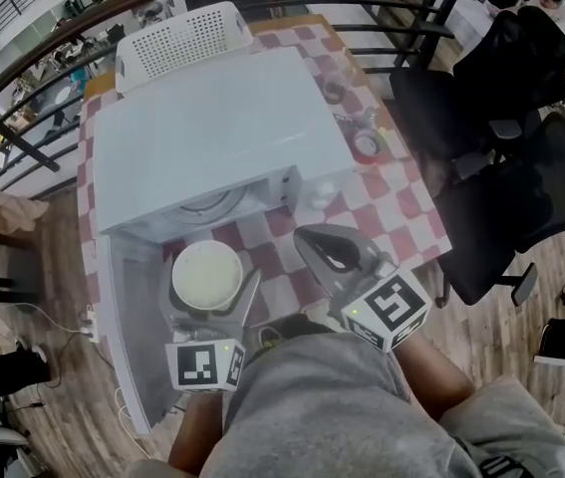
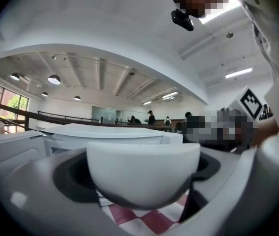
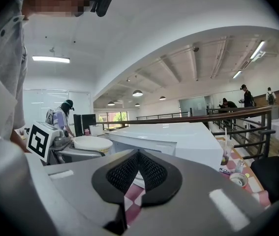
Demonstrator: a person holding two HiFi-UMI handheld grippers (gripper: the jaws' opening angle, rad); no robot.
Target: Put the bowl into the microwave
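The bowl [image 1: 205, 275], microwave [image 1: 212, 127] and perforated far basket [image 1: 184, 38] are white. The tablecloth [image 1: 402, 212] is red-and-white checked. The left gripper [image 1: 207, 297] and right gripper [image 1: 312, 242] are grey, with black-and-white markers. The right chairs [image 1: 491, 108] are black.

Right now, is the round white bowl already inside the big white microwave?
No, the round white bowl is held by the left gripper, out in front of the big white microwave.
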